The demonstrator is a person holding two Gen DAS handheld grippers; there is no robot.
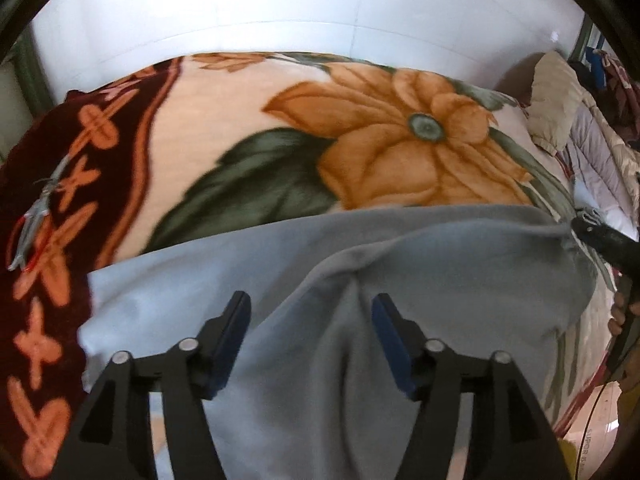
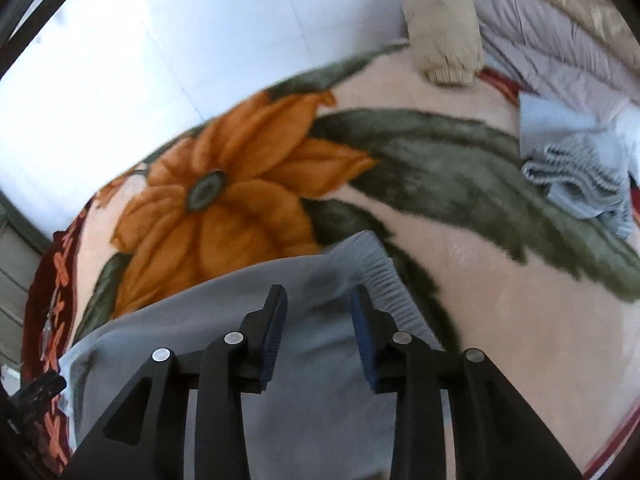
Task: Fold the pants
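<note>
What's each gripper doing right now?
Left gripper: open above the grey pants, holding nothing.
Right gripper: open over the pants' waistband, holding nothing.

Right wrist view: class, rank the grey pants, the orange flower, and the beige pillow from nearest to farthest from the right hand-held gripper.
1. Grey pants, directly under the right hand-held gripper.
2. Orange flower, ahead, to the left.
3. Beige pillow, far, upper right.

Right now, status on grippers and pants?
Left gripper open, right gripper open, nothing pinched. Grey pants flat on floral blanket. Other clothes lie apart.
</note>
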